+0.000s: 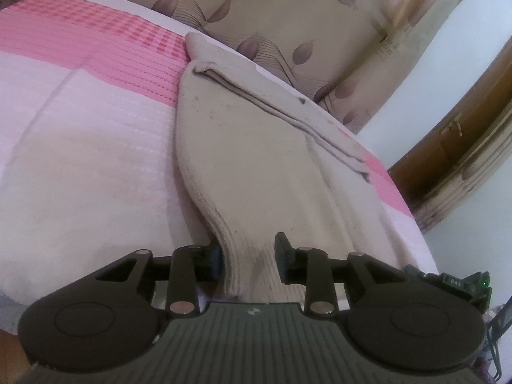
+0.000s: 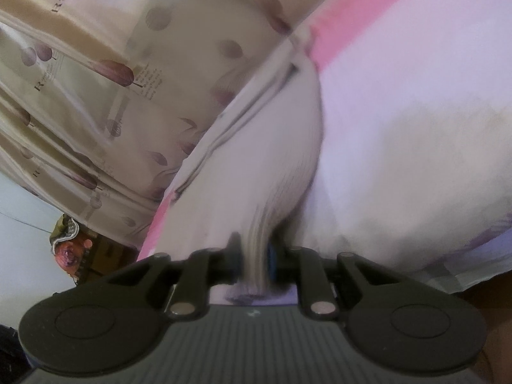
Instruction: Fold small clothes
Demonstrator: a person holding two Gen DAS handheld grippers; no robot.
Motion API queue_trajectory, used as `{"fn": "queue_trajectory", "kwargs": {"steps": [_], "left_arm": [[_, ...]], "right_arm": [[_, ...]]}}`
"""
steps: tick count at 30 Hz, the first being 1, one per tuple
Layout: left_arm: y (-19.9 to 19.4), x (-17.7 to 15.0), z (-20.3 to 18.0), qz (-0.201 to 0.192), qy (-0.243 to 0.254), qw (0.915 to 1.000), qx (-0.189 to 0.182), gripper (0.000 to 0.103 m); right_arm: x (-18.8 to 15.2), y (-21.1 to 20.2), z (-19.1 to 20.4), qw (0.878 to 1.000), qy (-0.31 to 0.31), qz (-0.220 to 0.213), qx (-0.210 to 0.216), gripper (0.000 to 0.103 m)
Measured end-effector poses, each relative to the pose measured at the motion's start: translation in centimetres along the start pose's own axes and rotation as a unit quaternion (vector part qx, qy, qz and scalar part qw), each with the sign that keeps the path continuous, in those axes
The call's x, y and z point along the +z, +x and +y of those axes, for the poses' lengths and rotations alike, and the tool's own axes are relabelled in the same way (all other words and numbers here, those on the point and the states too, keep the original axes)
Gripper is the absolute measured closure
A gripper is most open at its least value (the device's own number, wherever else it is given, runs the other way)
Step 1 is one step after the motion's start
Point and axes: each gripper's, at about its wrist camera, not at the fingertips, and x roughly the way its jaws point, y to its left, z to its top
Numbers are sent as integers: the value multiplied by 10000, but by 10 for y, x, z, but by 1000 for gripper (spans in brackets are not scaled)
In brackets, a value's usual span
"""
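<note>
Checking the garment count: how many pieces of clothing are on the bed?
1: a beige garment near the bed's curtain-side edge, its ribbed hem between both tools. More may lie out of view.

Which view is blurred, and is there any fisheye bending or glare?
Left wrist: sharp; the garment and its ribbed hem read clearly, the bed edge bows from fisheye, and the wall at right is washed out. Right wrist: motion-smeared; the garment and curtain are soft, though the right gripper stays fairly crisp.
</note>
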Motion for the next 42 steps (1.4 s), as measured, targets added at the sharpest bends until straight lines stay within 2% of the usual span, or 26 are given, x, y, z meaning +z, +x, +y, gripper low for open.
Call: {"fn": "queue_trajectory", "kwargs": {"steps": [1, 6, 8, 12, 26, 29, 31, 33, 34, 35, 36, 39, 40, 41, 42], "left_arm": [[1, 0, -1, 0, 49, 10000, 74, 99], [-7, -6, -11, -274, 333, 9987, 280, 98], [-16, -2, -8, -472, 111, 9988, -4, 98], [-23, 8, -15, -642, 171, 9978, -8, 98], [-14, 4, -6, -479, 93, 9988, 44, 98], [-10, 2, -3, -371, 119, 9992, 65, 98], [-7, 1, -1, -315, 94, 9994, 77, 98], [-5, 0, 2, -273, 67, 9996, 77, 98], [-4, -1, 3, -248, 60, 9996, 74, 98], [-3, -1, 5, -208, 48, 9998, 62, 98], [-1, -1, 6, -167, 23, 9998, 59, 98], [3, -1, 12, -104, -168, 9998, -42, 98], [3, 0, 13, -117, -222, 9997, -59, 98], [3, -1, 14, -146, -261, 9995, -54, 98], [3, -1, 14, -175, -289, 9994, -34, 98]], "right_arm": [[-1, 0, 1, 10000, -47, -20, -24, 87], [-4, -3, 9, 9991, -364, -167, -98, 90], [-3, -9, 9, 9992, -203, -308, 154, 90], [6, -16, 17, 9977, -103, -485, 455, 90], [5, -16, 9, 9982, 87, -464, 368, 90], [7, -16, 8, 9993, 39, -315, 212, 87], [6, -16, 3, 9991, 193, -207, 316, 86], [5, -16, 2, 9994, 172, -166, 259, 60], [4, -16, 2, 9996, 145, -156, 203, 34], [3, -15, 2, 9994, 156, -142, 270, 28], [2, -15, 2, 9991, 178, -150, 367, 28], [2, -8, 6, 9995, 105, -142, 276, 28], [2, -7, 9, 9996, 6, -128, 240, 31], [1, -4, 13, 9997, -156, -78, 184, 55], [1, -2, 14, 9996, -237, -2, 138, 74]]}}
